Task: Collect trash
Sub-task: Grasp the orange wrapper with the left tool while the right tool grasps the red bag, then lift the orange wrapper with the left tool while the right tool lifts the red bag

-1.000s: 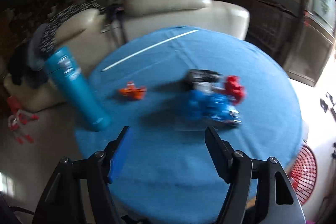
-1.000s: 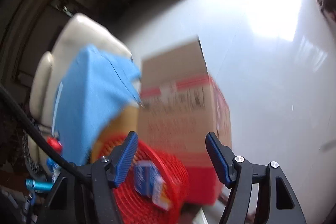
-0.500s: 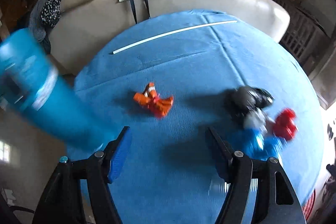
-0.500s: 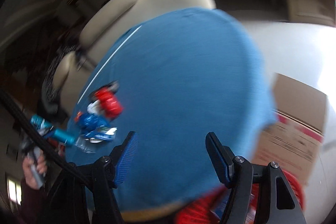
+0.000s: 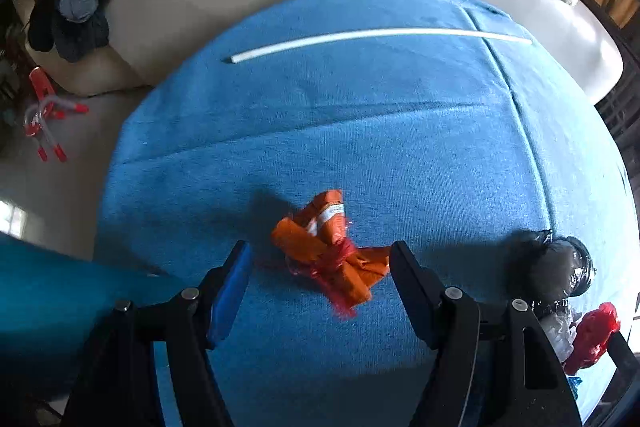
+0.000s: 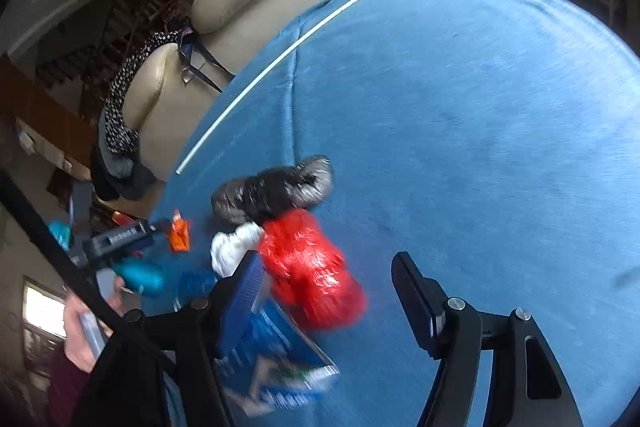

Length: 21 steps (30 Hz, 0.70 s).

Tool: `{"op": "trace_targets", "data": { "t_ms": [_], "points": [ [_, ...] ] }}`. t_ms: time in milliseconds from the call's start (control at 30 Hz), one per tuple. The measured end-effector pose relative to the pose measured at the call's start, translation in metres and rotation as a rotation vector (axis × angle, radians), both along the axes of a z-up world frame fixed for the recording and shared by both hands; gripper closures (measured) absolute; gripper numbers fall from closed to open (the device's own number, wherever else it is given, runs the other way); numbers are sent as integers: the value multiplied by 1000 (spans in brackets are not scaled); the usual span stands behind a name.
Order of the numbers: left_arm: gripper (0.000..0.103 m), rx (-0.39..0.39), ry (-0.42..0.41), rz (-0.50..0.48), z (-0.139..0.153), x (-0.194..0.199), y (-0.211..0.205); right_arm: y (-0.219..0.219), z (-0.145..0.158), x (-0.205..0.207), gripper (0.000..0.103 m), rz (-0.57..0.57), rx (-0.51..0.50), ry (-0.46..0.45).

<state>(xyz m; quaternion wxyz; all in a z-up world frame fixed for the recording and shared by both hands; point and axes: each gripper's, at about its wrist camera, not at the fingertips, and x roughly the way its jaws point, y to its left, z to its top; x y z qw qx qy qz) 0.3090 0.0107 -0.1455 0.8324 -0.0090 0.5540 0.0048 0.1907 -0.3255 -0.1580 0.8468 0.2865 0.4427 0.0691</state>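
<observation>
And the right tool (image 6: pixel 324 291) has swung away from the red basket and cardboard box on the floor, back over the blue counter (image 6: pixel 480 127), while the left tool (image 5: pixel 320 279) has slid across from the pile to the orange wrapper (image 5: pixel 330 253). The left tool stands wide, nothing gripped, with the wrapper lying on the counter between its two fingers and not yet touched. The right tool is wide and empty too, hanging over the pile just beside that wrapper: red bag (image 6: pixel 312 269), black bag (image 6: pixel 276 193), white scrap (image 6: pixel 234 247) and blue packet (image 6: pixel 280 367), all bunched together. A long white stick (image 5: pixel 380 39) lies well beyond the wrapper, near the sofa. So most of the job looks undone to me: the basket held at least one packet a second ago, but at least five pieces of trash remain on the counter. Next up, I'd guess, the wrapper.
</observation>
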Motion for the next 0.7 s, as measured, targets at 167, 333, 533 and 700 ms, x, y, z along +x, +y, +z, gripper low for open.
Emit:
{"op": "trace_targets", "data": {
  "t_ms": [167,333,533,700],
  "points": [
    [32,16,18,-3,-13,5,-2,15,-17,16,58,46,24,30],
    [46,-25,39,-14,-23,10,-6,10,-15,1,60,23,12,17],
    [65,-8,11,-82,-23,9,-30,-5,-4,-35,60,-12,52,-16],
    [79,-5,-36,-148,-10,-15,-43,-9,11,-77,60,-20,34,-73]
  ]
}}
